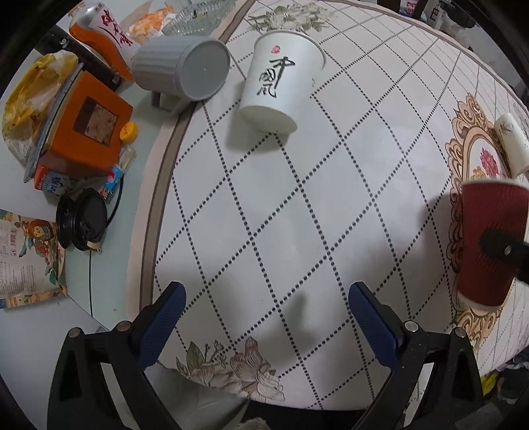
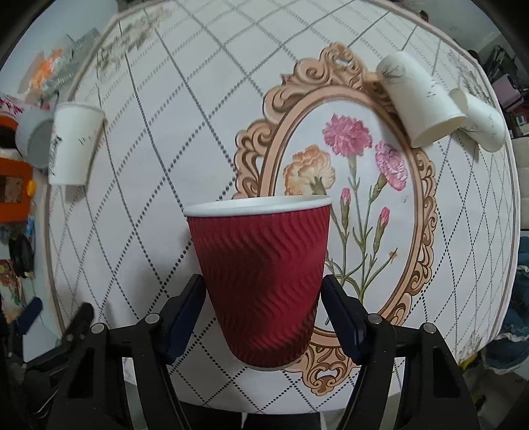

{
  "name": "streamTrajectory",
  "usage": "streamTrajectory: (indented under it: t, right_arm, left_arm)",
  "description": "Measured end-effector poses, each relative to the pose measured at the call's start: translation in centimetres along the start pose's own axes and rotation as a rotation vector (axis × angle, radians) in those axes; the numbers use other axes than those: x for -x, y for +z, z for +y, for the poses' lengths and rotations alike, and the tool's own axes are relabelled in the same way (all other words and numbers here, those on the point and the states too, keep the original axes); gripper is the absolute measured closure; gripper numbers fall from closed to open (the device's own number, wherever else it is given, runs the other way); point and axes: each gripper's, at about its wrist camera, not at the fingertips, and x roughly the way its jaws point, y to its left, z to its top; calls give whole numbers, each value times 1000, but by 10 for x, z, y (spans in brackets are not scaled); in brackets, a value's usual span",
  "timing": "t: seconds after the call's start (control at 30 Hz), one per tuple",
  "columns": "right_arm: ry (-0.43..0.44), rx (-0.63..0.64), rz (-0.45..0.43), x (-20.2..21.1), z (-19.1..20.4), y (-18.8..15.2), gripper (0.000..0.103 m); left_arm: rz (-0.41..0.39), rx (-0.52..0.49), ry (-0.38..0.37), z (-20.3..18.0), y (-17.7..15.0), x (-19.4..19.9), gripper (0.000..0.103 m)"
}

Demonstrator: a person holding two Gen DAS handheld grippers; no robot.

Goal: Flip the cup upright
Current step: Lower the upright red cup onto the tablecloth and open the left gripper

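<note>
right gripper (image 2: 261,297): clamped on red cup (image 2: 261,274) | cup: upright, white rim up, raised off counter (image 2: 198,149) | two white cups (image 2: 426,102): on their sides, far right | white cup (image 2: 71,145): far left

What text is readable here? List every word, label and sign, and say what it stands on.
White paper cup: black brush characters under a red seal, too stylised to quote.
Orange bottle: red characters on its label, tilted, unreadable.
Snack packet: print too small.
Red cup: no text.
</note>
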Motion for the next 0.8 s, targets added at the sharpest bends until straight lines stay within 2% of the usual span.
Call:
streamTrajectory:
  t: [0.07,0.17,0.23,0.37,0.6,0.8]
  right_arm:
    - [20,-13,-47,11,-2,-3,30]
    - [60,-48,-155,33,-8,-4,30]
    - [83,-67,-236,44,-13,-1,30]
    - [116,-103,-396,53,-23,14,30]
    - [105,-85,-643,37,-11,40,30]
    - [66,-16,-725,10,2,25,29]
  left_arm:
    - [23,4,-20,-1,0,-1,3]
    - [71,37,-90,1,3,-7,3]
    - [82,50,-106,2,6,-11,3]
    - [71,56,-80,2,14,-20,3]
    - [4,66,2,7,29,-35,3]
    - [-35,46,14,10,27,-36,3]
